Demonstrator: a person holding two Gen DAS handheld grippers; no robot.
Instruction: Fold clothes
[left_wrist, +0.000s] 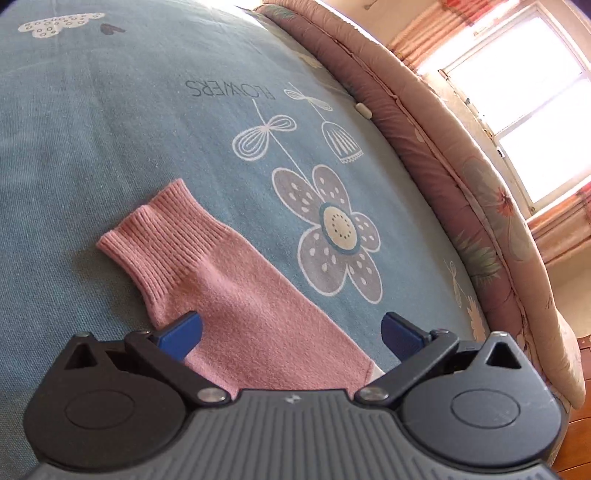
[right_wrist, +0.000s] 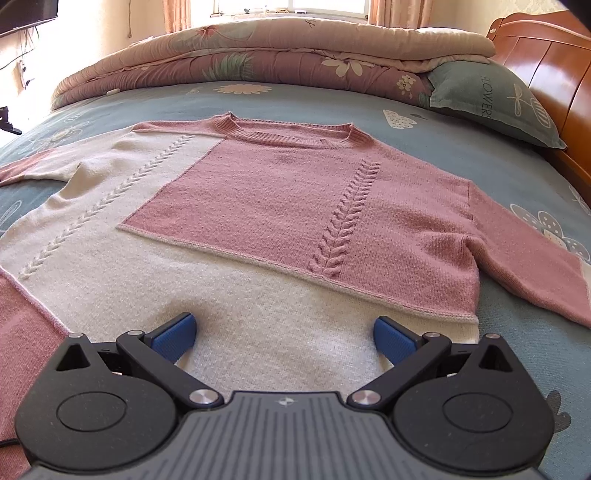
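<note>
A pink and cream knitted sweater with raised cable braids (right_wrist: 280, 206) lies spread flat, front up, on the blue flower-printed bedsheet (right_wrist: 480, 155), its neckline toward the rolled floral quilt (right_wrist: 258, 55) at the far side and its hem nearest the right gripper (right_wrist: 283, 338). That gripper hovers low over the cream lower panel with its blue pads spread wide and nothing between them. The left gripper (left_wrist: 291, 334) is likewise released, its blue pads (left_wrist: 184, 332) straddling the pink sleeve (left_wrist: 236, 295) that stretches out over the sheet and ends in a ribbed cuff (left_wrist: 155, 236).

From where I stand, no fold has been made yet; the step in hand looks like taking hold of that sleeve to bring it across the body. To do it well, I would close the left pads on both layers of the sleeve partway toward the cuff, not on the sheet beneath, since the soft knit lies flush on the cotton and could easily be pinched together with it. Lift only enough to clear the bed, then lay the sleeve straight across the chest so the fold line follows the shoulder seam. The right gripper could pin the hem lightly, as loose knit like this tends to drag and bunch when one end is pulled.
</note>
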